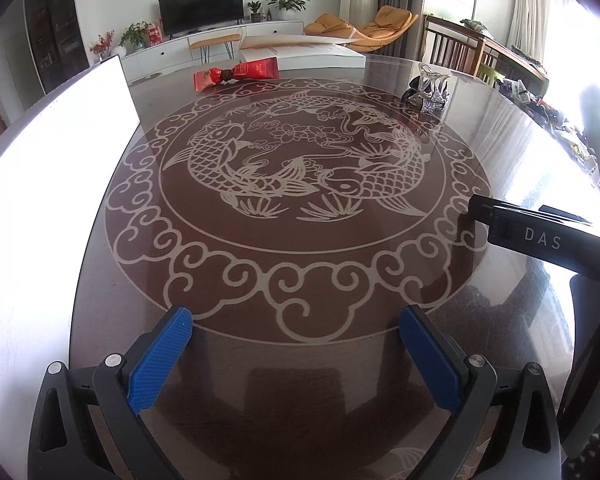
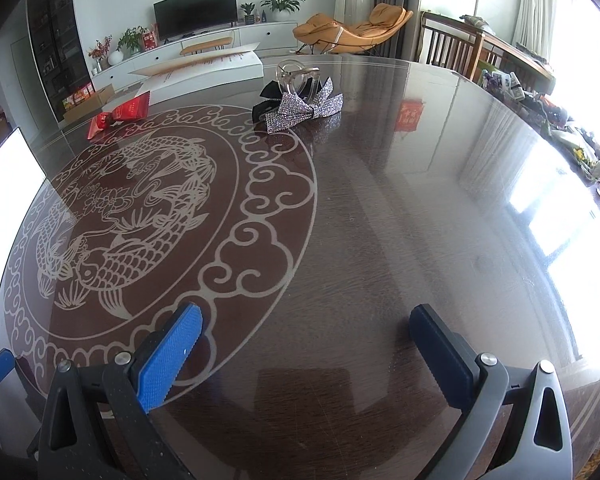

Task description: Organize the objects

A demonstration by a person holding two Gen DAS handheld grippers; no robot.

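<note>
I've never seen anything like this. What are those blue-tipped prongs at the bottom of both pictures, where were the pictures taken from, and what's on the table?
Those prongs are the jaws of two hand-held grippers; a person holds one in each hand. Each picture comes from a camera on one gripper, looking forward along its jaws. The left gripper and the right gripper both stand open and hold nothing. On the glossy round table, patterned with fish, lie red snack packets, a sparkly silver bow and, right behind it, a clear hair claw. A white box sits at the far edge.
</note>
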